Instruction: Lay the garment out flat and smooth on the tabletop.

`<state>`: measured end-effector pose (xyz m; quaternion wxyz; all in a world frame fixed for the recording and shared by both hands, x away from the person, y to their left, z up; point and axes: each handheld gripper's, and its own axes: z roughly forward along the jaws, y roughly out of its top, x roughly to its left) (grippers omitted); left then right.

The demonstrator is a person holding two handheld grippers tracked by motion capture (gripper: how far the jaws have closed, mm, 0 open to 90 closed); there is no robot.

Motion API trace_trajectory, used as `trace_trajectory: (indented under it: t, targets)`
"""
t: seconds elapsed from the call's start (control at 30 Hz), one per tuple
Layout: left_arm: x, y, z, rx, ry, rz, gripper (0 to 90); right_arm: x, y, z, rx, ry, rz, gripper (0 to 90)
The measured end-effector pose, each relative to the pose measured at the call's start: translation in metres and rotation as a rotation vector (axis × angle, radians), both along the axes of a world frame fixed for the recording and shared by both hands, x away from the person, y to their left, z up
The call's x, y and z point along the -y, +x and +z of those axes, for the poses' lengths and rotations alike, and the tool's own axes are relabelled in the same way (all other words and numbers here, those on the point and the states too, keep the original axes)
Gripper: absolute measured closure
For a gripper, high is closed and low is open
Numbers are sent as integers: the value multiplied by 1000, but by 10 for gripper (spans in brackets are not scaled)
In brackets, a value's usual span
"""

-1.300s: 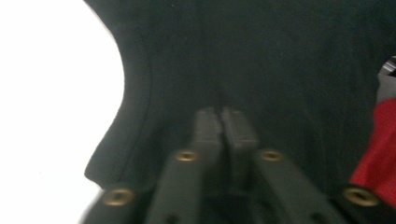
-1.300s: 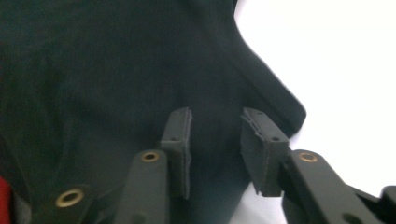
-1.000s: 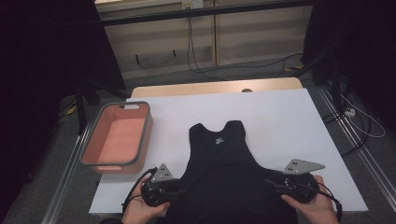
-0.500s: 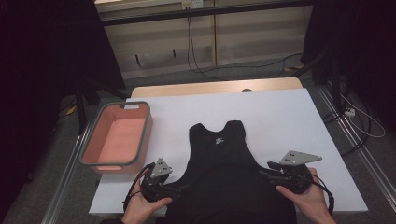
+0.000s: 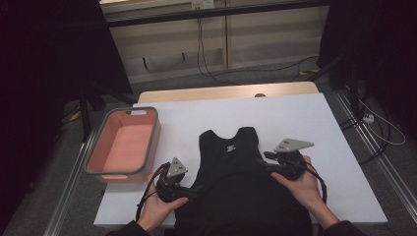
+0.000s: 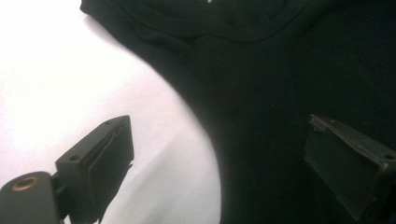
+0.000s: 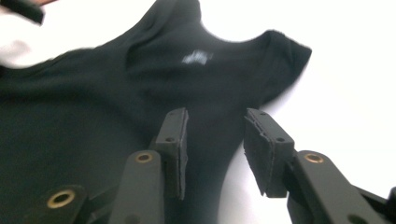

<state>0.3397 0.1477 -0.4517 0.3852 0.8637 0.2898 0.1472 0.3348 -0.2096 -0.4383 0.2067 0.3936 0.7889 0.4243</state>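
A black sleeveless top (image 5: 236, 182) lies flat on the white surface (image 5: 305, 118), neck away from the person. The left tongs (image 6: 215, 158) have just been opening and stand released over its left edge. The right tongs (image 7: 215, 149), just closing, straddle the right edge, pads not pressing. A pink bin (image 5: 96, 157) sits left, well apart.

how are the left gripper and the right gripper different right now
The left gripper has its fingers spread wide, having just opened; the right gripper has its fingers much closer together, having just been closing. Left straddles the black tank top's edge by its armhole; right frames a strip of fabric. Neither pinches the cloth.
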Motion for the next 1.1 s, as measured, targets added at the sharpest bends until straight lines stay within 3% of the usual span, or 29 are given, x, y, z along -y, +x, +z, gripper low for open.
trace_trajectory:
  t: [0.27,0.57,0.67,0.77,0.93,1.1]
  targets:
    - [-2,-2,1,22,5,2,81,-27,62,-2,-26,-40,-29,678]
    - [-1,-3,1,18,6,-9,91,-36,110,-17,-76,-107,-113,698]
    - [-1,-4,1,20,7,-13,93,-36,119,-20,-104,-105,-127,707]
    - [-1,-4,1,23,13,-10,97,-40,123,-25,-101,-120,-135,725]
    - [-1,-4,1,19,12,-12,98,-40,127,-24,-102,-129,-171,868]
    - [-2,-4,1,20,9,-9,100,-35,131,-13,-112,-64,-166,885]
